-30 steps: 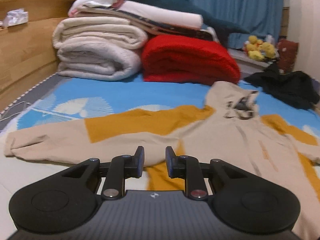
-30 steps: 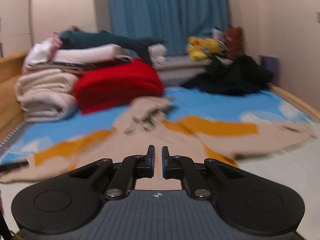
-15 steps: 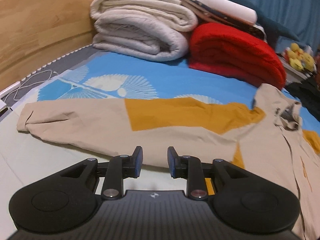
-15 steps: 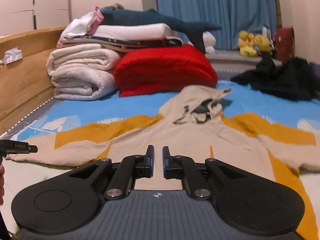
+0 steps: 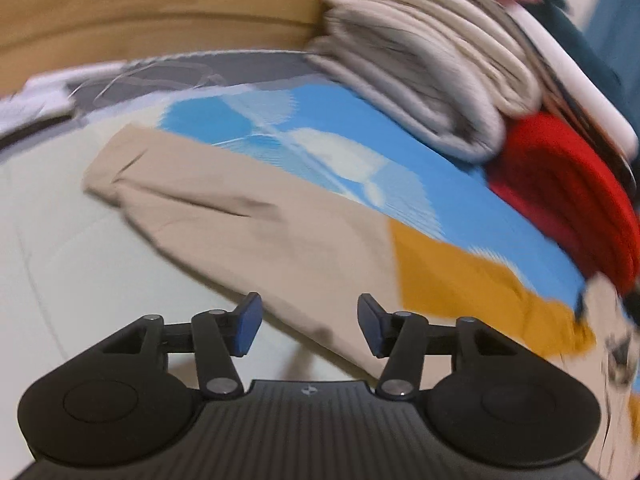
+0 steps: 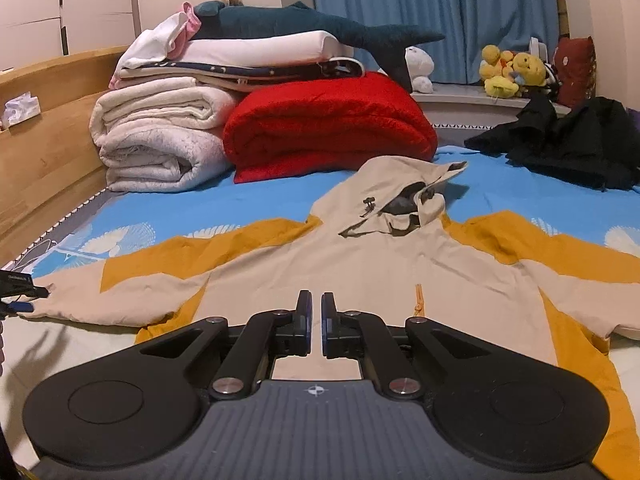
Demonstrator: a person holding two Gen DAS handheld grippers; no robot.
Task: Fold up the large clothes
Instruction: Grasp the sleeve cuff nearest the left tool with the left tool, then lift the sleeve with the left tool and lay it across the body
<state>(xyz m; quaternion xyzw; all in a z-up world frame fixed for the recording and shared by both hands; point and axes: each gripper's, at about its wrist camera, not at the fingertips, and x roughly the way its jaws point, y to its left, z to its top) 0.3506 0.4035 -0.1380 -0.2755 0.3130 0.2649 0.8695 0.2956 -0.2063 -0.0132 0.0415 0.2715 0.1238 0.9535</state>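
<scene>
A beige and mustard hooded jacket (image 6: pixel 372 264) lies spread flat on the bed, hood away from me, sleeves out to both sides. In the blurred left wrist view its left sleeve (image 5: pixel 240 224) runs from the cuff at upper left down to the right. My left gripper (image 5: pixel 308 326) is open and empty, just above the sleeve's near edge. It also shows at the left edge of the right wrist view (image 6: pixel 20 292), by the cuff. My right gripper (image 6: pixel 316 320) is shut and empty, above the jacket's lower front.
Folded white blankets (image 6: pixel 160 140), a red blanket (image 6: pixel 328 124) and a plush shark (image 6: pixel 304 24) are stacked at the bed's head. A wooden bed frame (image 6: pixel 44 140) runs along the left. A black garment (image 6: pixel 568 144) and plush toys (image 6: pixel 512 72) lie far right.
My left gripper has swung left and down toward the sleeve's cuff end and has opened wider. My right gripper stays shut and has hardly moved.
</scene>
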